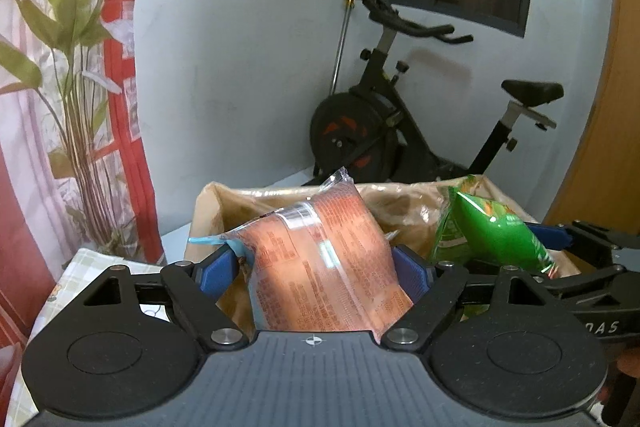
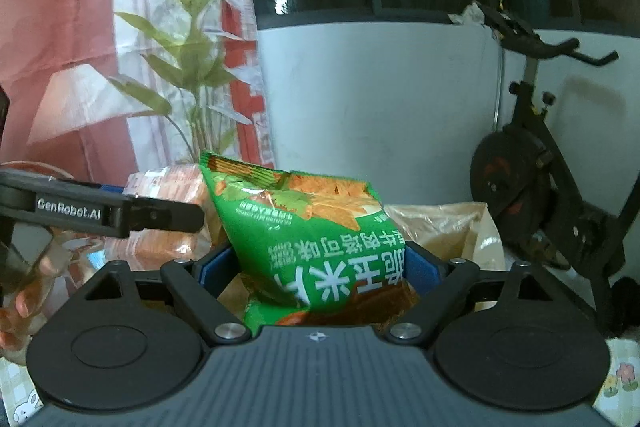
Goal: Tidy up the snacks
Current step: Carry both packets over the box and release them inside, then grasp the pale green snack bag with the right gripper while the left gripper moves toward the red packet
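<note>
Left wrist view: left gripper (image 1: 316, 267) clamps an orange snack bag (image 1: 320, 259) at centre frame, blue pads against both its sides, above the cardboard box (image 1: 208, 211). Green chip bag (image 1: 492, 231) at right, exercise bike (image 1: 420, 123) behind.

Right wrist view: right gripper (image 2: 320, 267) grips the green chip bag (image 2: 312, 235), centre frame, over the box (image 2: 480, 227). Left gripper (image 2: 120, 213) at left.

Left claw (image 1: 316, 267) and right claw (image 2: 322, 263) side by side, each spread wide.
</note>
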`<state>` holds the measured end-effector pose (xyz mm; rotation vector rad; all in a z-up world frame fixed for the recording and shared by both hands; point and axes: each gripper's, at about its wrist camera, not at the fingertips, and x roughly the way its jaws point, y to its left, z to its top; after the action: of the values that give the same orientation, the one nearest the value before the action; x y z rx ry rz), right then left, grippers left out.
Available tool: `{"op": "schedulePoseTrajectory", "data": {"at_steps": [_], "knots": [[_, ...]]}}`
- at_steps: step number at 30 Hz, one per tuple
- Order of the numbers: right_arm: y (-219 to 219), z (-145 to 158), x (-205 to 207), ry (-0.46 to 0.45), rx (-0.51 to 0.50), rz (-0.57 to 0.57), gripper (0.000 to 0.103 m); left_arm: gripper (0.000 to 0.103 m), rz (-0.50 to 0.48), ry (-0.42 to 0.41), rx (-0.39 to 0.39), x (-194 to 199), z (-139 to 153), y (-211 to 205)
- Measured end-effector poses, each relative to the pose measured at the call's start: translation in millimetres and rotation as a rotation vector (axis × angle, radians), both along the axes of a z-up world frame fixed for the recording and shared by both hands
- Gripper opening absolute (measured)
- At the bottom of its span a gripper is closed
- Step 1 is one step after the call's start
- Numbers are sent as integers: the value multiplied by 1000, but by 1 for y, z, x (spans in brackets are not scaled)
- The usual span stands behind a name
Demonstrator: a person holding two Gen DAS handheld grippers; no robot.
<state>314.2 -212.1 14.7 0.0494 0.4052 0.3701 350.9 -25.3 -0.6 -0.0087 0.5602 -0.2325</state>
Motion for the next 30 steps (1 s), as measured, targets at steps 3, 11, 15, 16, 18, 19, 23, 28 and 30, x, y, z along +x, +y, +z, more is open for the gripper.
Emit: {"op": "schedulePoseTrajectory", "data": {"at_steps": [3, 11, 15, 16, 18, 19, 23, 28, 30], "knots": [[-2, -5, 4, 38, 14, -7, 91, 85, 9, -3, -4, -1, 0, 3], [-2, 0, -6, 39, -5, -22, 94, 85, 14, -19, -4, -17, 16, 8], [-3, 10, -19, 26, 0, -30, 94, 85, 22, -30, -1, -33, 24, 17], [-3, 13, -24, 23, 3, -31, 94, 85, 28, -33, -2, -37, 27, 20], [-2, 18, -32, 14, 8, -32, 94, 85, 40, -38, -13, -46, 33, 27], [-2, 20, -37, 9, 9, -33, 94, 85, 45, -41, -20, -51, 35, 31], [-3, 29, -60, -2, 20, -37, 94, 85, 55, -55, -26, -72, 46, 47], [-3, 38, -91, -25, 42, -37, 95, 85, 60, -55, -16, -98, 49, 66], [-3, 37, -103, -27, 56, -36, 96, 85, 66, -43, -15, -109, 46, 76]]}}
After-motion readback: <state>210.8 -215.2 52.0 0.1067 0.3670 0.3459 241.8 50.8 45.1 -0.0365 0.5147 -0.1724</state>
